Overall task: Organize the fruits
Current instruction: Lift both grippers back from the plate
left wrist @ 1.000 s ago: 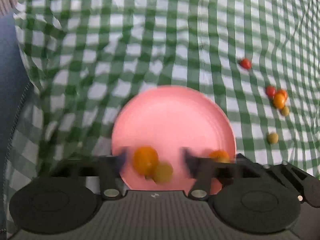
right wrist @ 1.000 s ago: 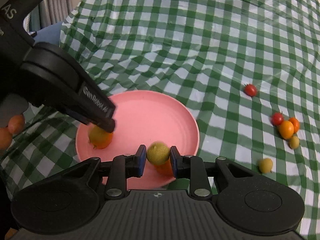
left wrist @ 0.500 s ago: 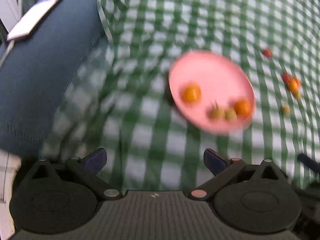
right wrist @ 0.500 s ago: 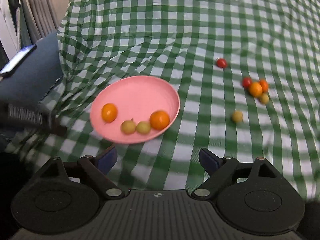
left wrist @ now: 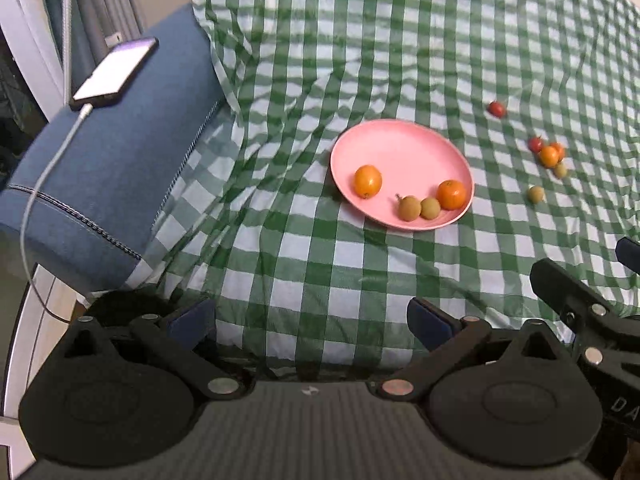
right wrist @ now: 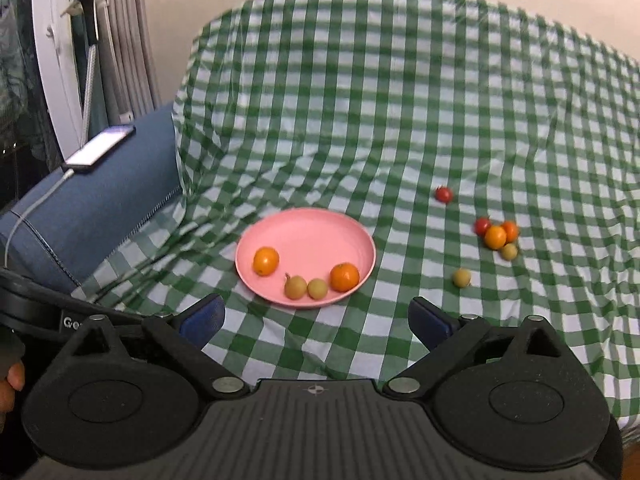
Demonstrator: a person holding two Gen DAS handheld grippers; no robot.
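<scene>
A pink plate (left wrist: 400,148) (right wrist: 312,232) lies on the green checked cloth. It holds two oranges (left wrist: 367,181) (left wrist: 451,194) and two small yellow-green fruits (left wrist: 409,208) (left wrist: 430,207). Loose on the cloth to the right are a red tomato (right wrist: 443,194), a cluster of small red, orange and yellow fruits (right wrist: 496,237) and a single yellow-green fruit (right wrist: 461,278). My left gripper (left wrist: 312,322) is open and empty, well short of the plate. My right gripper (right wrist: 316,318) is open and empty, just short of the plate's near rim.
A blue cushion (left wrist: 112,168) lies at the left with a phone (left wrist: 114,70) on a charging cable on top. The checked cloth (right wrist: 400,100) is wrinkled around the plate. The right gripper's body (left wrist: 592,320) shows at the left view's right edge.
My right gripper let go of a yellow-green fruit on the plate and opened. Both grippers pulled back and up from the plate, so much more of the cloth shows.
</scene>
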